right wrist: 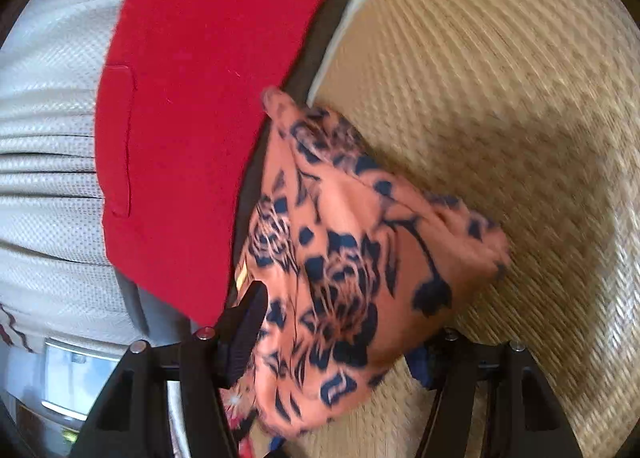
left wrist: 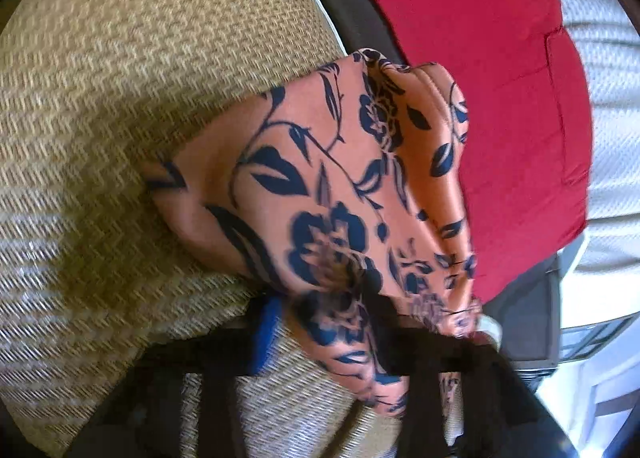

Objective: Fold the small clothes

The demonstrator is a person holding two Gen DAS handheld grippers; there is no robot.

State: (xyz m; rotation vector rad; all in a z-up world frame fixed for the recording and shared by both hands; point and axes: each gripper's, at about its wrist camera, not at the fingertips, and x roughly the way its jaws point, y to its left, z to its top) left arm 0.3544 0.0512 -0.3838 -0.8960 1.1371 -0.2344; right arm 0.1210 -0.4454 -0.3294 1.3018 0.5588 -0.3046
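Observation:
An orange cloth with a dark blue flower print (left wrist: 340, 162) hangs bunched in front of both cameras, lifted above a beige woven mat (left wrist: 120, 98). My left gripper (left wrist: 360, 306) is shut on its lower edge; the fingers are mostly hidden by the fabric. In the right wrist view the same cloth (right wrist: 352, 258) drapes between the fingers of my right gripper (right wrist: 332, 342), which is shut on it. A folded red garment (left wrist: 480, 78) lies flat beyond the cloth; it also shows in the right wrist view (right wrist: 192, 118).
The red garment rests partly on a white textured bedcover (left wrist: 608, 138), seen also in the right wrist view (right wrist: 48, 130). A dark strip (left wrist: 344, 10) separates mat and bedcover. The beige mat (right wrist: 500, 98) spreads wide on the right.

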